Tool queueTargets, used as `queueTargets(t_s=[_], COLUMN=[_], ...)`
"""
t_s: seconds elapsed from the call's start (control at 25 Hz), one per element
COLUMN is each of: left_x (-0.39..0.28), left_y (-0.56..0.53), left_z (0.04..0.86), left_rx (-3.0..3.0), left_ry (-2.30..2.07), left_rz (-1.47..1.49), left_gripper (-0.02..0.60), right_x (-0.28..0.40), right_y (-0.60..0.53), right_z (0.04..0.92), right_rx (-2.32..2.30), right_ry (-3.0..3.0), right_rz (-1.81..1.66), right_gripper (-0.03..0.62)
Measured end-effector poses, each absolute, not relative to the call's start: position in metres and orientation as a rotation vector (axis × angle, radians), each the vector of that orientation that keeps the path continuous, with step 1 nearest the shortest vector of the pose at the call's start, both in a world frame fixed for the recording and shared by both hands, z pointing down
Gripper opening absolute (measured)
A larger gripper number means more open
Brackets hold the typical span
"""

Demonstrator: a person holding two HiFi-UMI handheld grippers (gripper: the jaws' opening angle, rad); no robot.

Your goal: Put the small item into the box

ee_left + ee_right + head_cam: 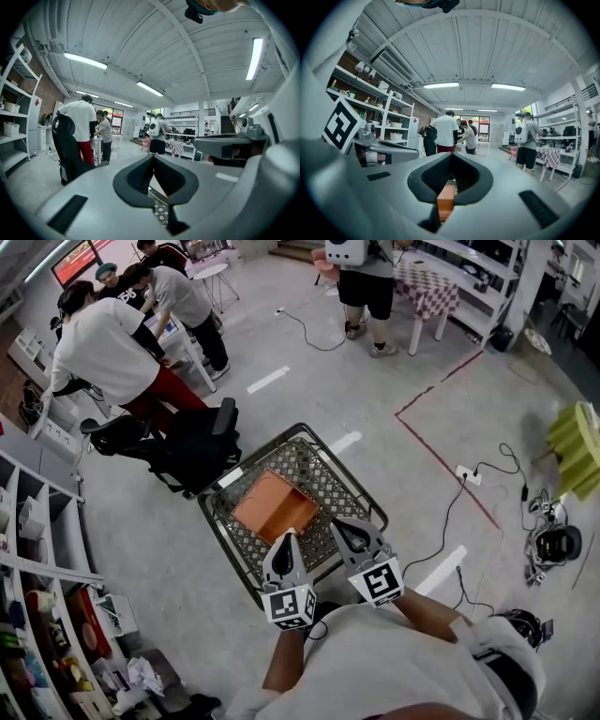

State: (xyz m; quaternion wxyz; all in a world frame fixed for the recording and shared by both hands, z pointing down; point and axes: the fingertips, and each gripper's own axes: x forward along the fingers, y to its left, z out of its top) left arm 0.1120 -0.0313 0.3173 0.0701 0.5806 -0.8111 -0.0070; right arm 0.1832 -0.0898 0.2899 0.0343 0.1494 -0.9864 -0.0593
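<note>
At the left, an office chair [192,451] stands just beside the cart [246,465], with people working close behind it. A nudge from that side could roll the cart and move the target. The orange box [275,505] lies inside the cart on its wire mesh floor, open side up as far as I can tell. The small item cannot be made out in any view, so the first risk is that neither tool seems to carry it. The left hand-held gripper [286,542] hangs over the cart's near end, jaws together with nothing between them. The right hand-held gripper [349,531], just beside it, is likewise closed tight. The orange seen through its slot looks like the box below, not a held thing. Anything small let go beside the box would likely slip through the mesh. Farther right, cables [448,512] trail across the floor, a tripping hazard if the person steps that way.
</note>
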Motion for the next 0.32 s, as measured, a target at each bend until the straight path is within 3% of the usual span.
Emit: queueTargets(t_s=[0.32], left_x=[0.1117], left_y=[-0.0382], left_z=[0.3174], left_rx=[1.768], left_ry=[-2.423], left_rz=[-0.026], left_gripper=[0.008], right_x=[0.1791], right_y=[-0.0914], right_z=[0.2881], right_rx=[0.44], right_ry=[-2.998], right_rz=[-0.2], right_gripper=[0.003])
